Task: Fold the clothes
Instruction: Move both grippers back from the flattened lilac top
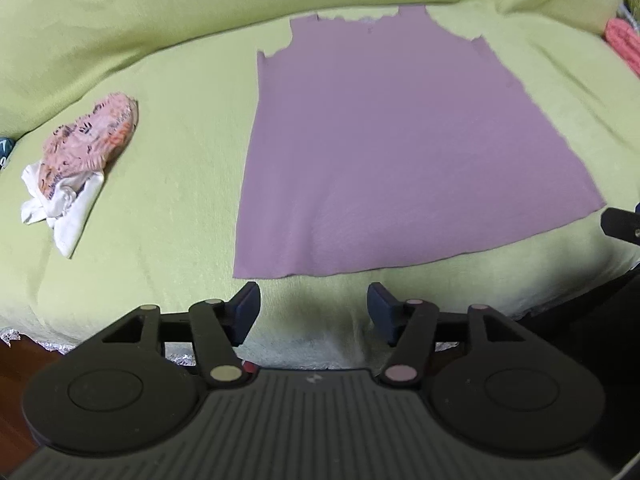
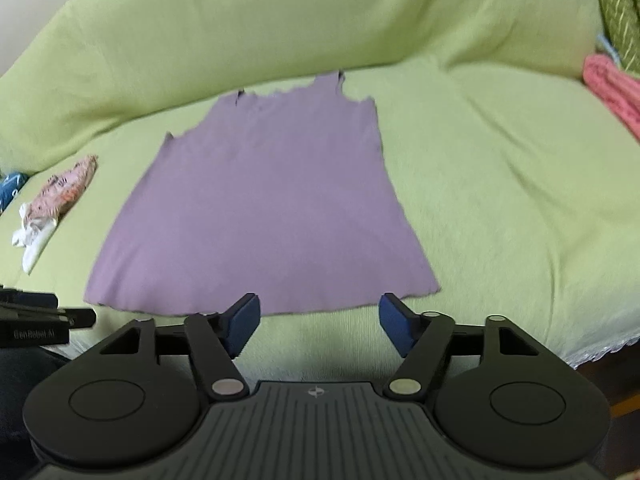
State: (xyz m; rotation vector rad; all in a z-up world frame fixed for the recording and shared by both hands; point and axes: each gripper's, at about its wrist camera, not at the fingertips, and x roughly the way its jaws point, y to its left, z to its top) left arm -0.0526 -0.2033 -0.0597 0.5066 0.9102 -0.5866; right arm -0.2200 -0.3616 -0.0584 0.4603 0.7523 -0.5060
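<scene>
Purple tank top (image 1: 372, 152) lies spread flat and face up on the green sofa cover (image 1: 168, 184), straps toward the backrest and hem toward you, which is how you want a garment laid before the first fold: no bunching, all four edges readable. Your left gripper (image 1: 312, 314) hangs just short of the hem near its left corner, jaws well apart with nothing but green cover showing between them; your right gripper (image 2: 318, 322) sits over the hem toward its right part, jaws likewise wide and holding nothing, the cloth's edge showing just beyond its fingertips. Both claws are free of the fabric, so the top rests by its own weight. Judging from the layout, spreading looks done and folding proper has not yet begun; you would likely need to take hold of one side or the hem next. A crumpled pink patterned garment (image 1: 86, 148) with white cloth under it waits well off to the left, and a coral knit item (image 2: 612, 88) sits at the sofa's right end, both clear of your working area.
</scene>
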